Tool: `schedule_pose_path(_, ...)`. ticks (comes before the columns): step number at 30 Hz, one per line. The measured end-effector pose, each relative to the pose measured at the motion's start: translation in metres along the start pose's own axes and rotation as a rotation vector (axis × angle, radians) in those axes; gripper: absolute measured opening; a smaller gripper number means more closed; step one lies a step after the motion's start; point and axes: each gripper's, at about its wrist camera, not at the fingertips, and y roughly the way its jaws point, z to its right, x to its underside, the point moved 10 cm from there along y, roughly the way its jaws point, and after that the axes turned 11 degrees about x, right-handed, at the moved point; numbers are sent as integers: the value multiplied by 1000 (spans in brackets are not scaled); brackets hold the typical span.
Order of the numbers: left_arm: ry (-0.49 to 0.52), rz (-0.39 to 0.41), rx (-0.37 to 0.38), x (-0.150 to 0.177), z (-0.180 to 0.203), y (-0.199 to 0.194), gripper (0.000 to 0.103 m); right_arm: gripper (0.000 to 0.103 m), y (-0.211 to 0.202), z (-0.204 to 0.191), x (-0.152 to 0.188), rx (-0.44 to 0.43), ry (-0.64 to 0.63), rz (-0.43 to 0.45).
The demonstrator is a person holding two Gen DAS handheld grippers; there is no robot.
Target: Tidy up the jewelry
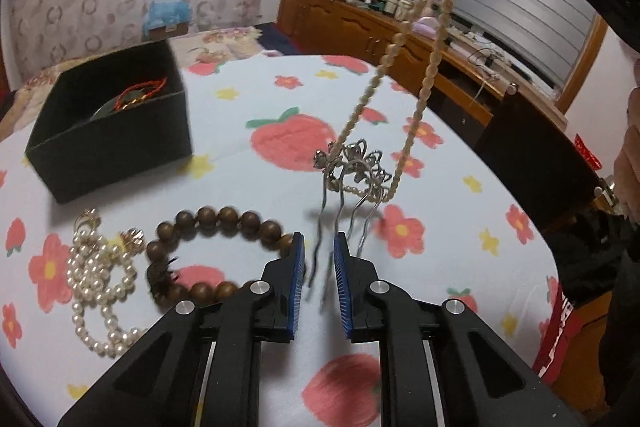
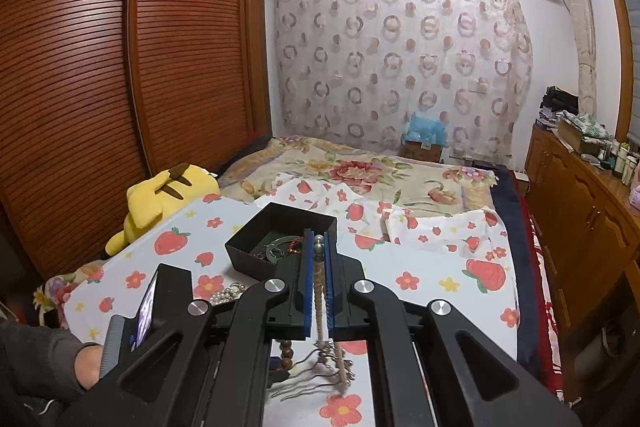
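Note:
A beige bead necklace (image 1: 430, 39) hangs from above, and a silver hair comb (image 1: 352, 171) is caught in its loop, lifted with its prongs dangling. My right gripper (image 2: 318, 259) is shut on the necklace (image 2: 319, 291), held high over the table. My left gripper (image 1: 319, 259) is slightly open and empty; the comb's prongs hang between its fingertips. A brown wooden bead bracelet (image 1: 208, 255) and a pearl necklace (image 1: 96, 287) lie at the left. The black box (image 1: 108, 123) holds a red cord bracelet (image 1: 140, 95).
The strawberry-print cloth (image 1: 440, 299) covers the table. A bed (image 2: 380, 179) lies beyond it, with a yellow plush toy (image 2: 160, 199) at its left. A wooden dresser (image 1: 380, 31) with clutter stands at the right.

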Motion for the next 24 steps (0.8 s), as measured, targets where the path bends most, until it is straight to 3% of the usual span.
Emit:
schedule_pose_path(6, 28, 10, -9, -13, 4, 7, 15, 6, -13, 2, -6, -8, -2, 18)
schedule_pose_path(8, 38, 5, -3, -15, 5, 10, 27, 6, -16, 3, -8, -7, -5, 24)
schedule_pose_path(11, 46, -5, 18, -16, 6, 15, 30, 6, -20, 5, -10, -9, -2, 31)
schedule_pose_path(12, 41, -8, 24, -16, 6, 17, 29, 6, -21, 5, -11, -11, 0, 33)
schedule_pose_path(13, 33, -14, 51, -15, 7, 19, 15, 6, -22, 6, -11, -13, 0, 34)
schedule_pose_path(16, 30, -7, 107, -15, 14, 19, 3, 6, -23, 9, -11, -10, 3, 38)
schedule_pose_path(24, 155, -27, 78, -7, 41, 11, 1, 6, -14, 33, -13, 28, 42, 33)
